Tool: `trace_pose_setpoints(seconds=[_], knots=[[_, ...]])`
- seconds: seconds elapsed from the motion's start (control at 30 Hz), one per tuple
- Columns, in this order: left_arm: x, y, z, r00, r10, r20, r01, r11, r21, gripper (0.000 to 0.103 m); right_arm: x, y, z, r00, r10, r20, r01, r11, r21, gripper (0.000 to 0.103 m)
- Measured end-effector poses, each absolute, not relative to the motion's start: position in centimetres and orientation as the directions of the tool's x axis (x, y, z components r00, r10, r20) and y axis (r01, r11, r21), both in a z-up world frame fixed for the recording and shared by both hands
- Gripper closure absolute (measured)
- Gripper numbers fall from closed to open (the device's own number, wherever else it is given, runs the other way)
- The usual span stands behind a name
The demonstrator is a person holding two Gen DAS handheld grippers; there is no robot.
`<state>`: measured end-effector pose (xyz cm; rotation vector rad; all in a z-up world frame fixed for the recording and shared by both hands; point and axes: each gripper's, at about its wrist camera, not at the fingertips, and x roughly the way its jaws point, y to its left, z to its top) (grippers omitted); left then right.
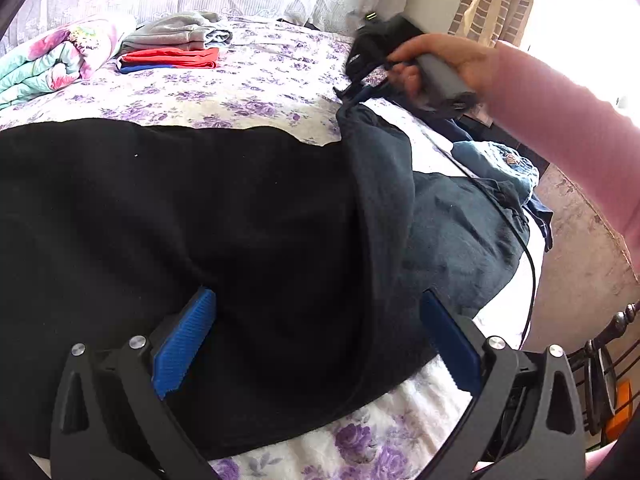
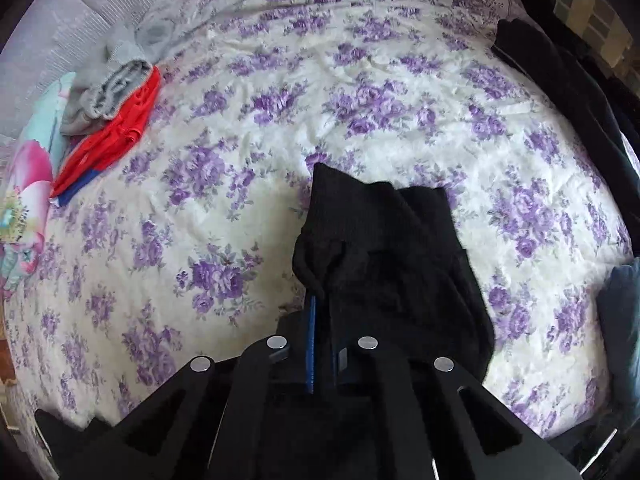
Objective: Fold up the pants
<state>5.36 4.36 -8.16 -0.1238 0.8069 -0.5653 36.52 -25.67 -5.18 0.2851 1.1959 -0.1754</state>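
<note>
Holding: our right gripper (image 2: 322, 344) is pinched on a bunched end of the black pants (image 1: 180, 216), which looks like the ribbed waistband or a cuff; we cannot tell which.
Left gripper: our left gripper (image 1: 316, 344) hangs spread wide over the near part of the pants, its blue pads (image 1: 182, 350) either side of the cloth and gripping nothing.
Pants: they lie spread across the near side of the floral bed sheet (image 1: 256, 92), with the right end lifted off the bed toward the far right.
Grip risk: only a small bunch sits between the right jaws, and the weight of the hanging cloth could pull it free, in our judgement.
Fold risk: with nothing pinning the near part, pulling the lifted end across may drag the whole garment and leave a skewed fold.
Snag risk: a dark blue garment (image 1: 452, 232) lies just right of the pants, partly under the raised edge, and could be swept along.
Cable: a black cable (image 1: 530, 276) trails over that garment at the bed's right edge and could catch the cloth.
Clear of trouble: the folded red and grey clothes (image 1: 172, 46) sit well apart at the far left.
</note>
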Motion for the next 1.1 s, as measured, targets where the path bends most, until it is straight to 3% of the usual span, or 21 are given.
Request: trace_pose_setpoints(seconds=[0.13,0.3,0.47,0.73,0.83,0.87,0.93,1.0,1.07,1.1], knots=[[5.3,4.4,-8.2,0.554,-0.518,-0.651,0.431,0.848,-0.309,0.005,30.9,-28.9,0.6,0.527,0.171,-0.833,0.242,0.909,0.340,0.097],[5.1,4.0,-8.1,0.563,-0.498,-0.659,0.426,0.859,-0.285,0.005,20.4,-34.6,6.8,0.723,0.332,-0.606,0.116,0.806,0.581,0.097],[5.1,3.3,-7.3,0.562,-0.480,-0.674,0.412,0.869,-0.275,0.005,10.2,-41.9,4.1,0.821,0.385,-0.422,0.069,0.666,0.743,0.097],[3.2,-1.9,-5.7,0.372,-0.705,-0.604,0.568,0.687,-0.453,0.005,4.9,-49.4,-13.0,0.838,0.424,-0.344,0.198,0.351,0.915,0.097],[3.0,-4.0,-6.3,0.315,-0.736,-0.599,0.584,0.648,-0.489,0.005,4.9,-49.5,-13.8,0.836,0.465,-0.291,0.147,0.321,0.936,0.091],[2.9,-4.8,-6.5,0.311,-0.735,-0.602,0.589,0.647,-0.484,0.005,5.1,-49.5,-13.4,0.835,0.470,-0.287,0.141,0.322,0.936,0.086],[2.9,-5.9,-6.5,0.315,-0.729,-0.608,0.598,0.650,-0.470,0.005,5.6,-49.7,-12.6,0.842,0.469,-0.268,0.116,0.328,0.937,0.061],[2.7,-6.4,-6.6,0.315,-0.729,-0.607,0.604,0.648,-0.464,0.005,6.7,-49.4,-11.5,0.839,0.462,-0.289,0.111,0.375,0.921,0.053],[2.2,-6.6,-6.4,0.304,-0.743,-0.596,0.617,0.630,-0.472,0.005,8.5,-48.6,-10.6,0.824,0.451,-0.344,0.132,0.437,0.890,0.053],[1.9,-6.8,-6.4,0.288,-0.756,-0.588,0.624,0.614,-0.483,0.005,9.4,-48.1,-10.3,0.812,0.442,-0.380,0.152,0.469,0.870,0.062]])
